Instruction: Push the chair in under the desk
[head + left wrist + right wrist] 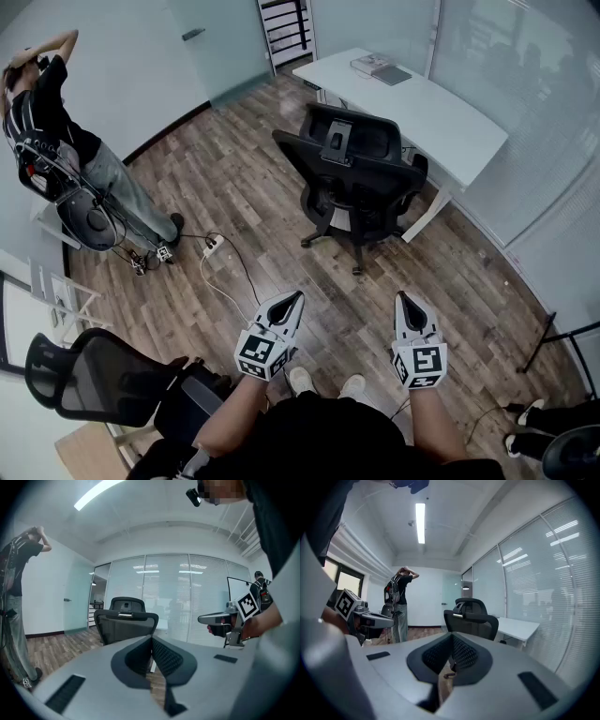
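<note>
The black chair stands on the wood floor just beside the white desk, not yet under it, and what may be books lie at the desk's far end. The left gripper and right gripper are held side by side before the person, pointing nearly level at the chair and well apart from it, each with its jaws closed together and empty.

No word, number or brand can be read. The only printed signs are square markers on the cubes of the left gripper and the right gripper: black-and-white patterns, no letters. The book at the desk's far corner is too small to read
</note>
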